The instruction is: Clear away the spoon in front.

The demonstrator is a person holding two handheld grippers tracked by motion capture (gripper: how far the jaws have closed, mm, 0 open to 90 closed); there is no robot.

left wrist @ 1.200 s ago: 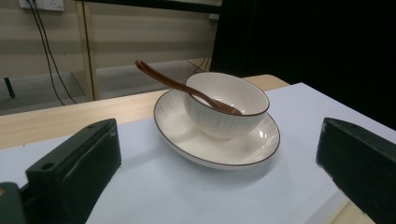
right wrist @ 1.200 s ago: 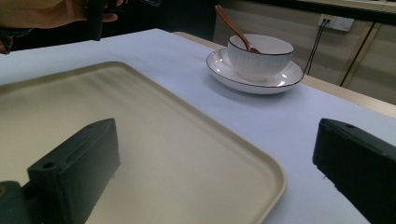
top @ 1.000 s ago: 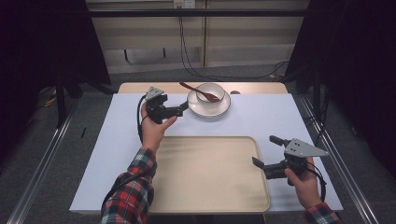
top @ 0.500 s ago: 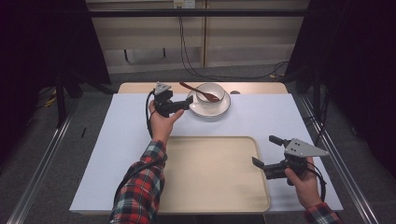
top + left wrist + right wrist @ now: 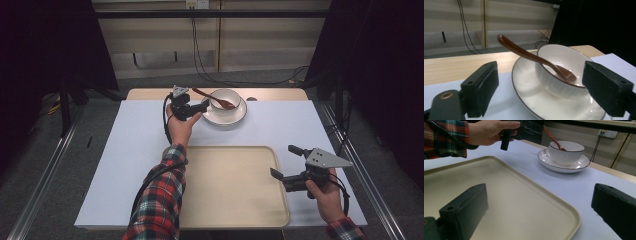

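The left claw (image 5: 200,107) hangs spread wide beside the saucer (image 5: 235,117) — lined up, likely, to take the brown spoon (image 5: 536,60) resting in the bowl (image 5: 224,98). The right claw (image 5: 286,165) waits spread over the tray (image 5: 225,200) on the tabletop (image 5: 130,145).

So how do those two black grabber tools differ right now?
The left gripper is stretched out to the far side of the table, next to the bowl on its plate; the right gripper sits near the person, at the edge of the beige tray. Both have their jaws open and hold nothing.
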